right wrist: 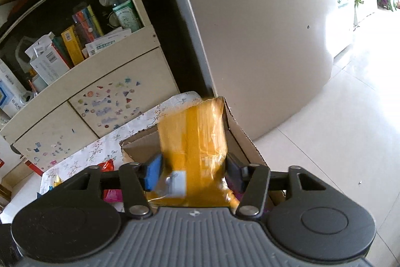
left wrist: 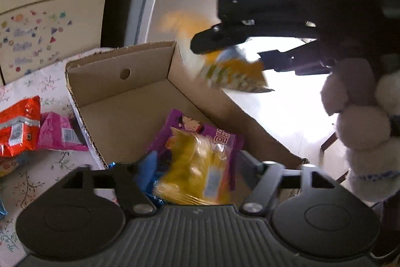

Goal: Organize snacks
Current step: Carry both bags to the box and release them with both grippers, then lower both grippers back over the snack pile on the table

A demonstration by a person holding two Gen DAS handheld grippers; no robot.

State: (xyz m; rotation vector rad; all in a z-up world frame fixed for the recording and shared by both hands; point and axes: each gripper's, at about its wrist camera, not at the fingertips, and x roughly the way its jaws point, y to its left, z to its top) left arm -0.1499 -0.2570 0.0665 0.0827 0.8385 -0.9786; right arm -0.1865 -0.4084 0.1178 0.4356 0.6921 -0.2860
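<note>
An open cardboard box [left wrist: 120,94] stands on the flowered tablecloth [left wrist: 37,172]. A purple snack bag [left wrist: 222,137] lies in it. My left gripper [left wrist: 197,167] holds a yellow snack bag [left wrist: 195,169] between its fingers just over the box. My right gripper [right wrist: 193,172] is shut on an orange-yellow snack bag [right wrist: 195,139] and holds it above the box [right wrist: 240,139]; in the left wrist view that gripper [left wrist: 250,51] hangs at the upper right with its bag [left wrist: 235,74] dangling, blurred.
A red bag [left wrist: 18,126] and a pink bag [left wrist: 60,133] lie on the cloth left of the box. A cream cabinet with stickers [right wrist: 107,106] and cluttered shelves [right wrist: 62,46] stands behind. A beige refrigerator [right wrist: 262,41] and a tiled floor [right wrist: 337,142] are to the right.
</note>
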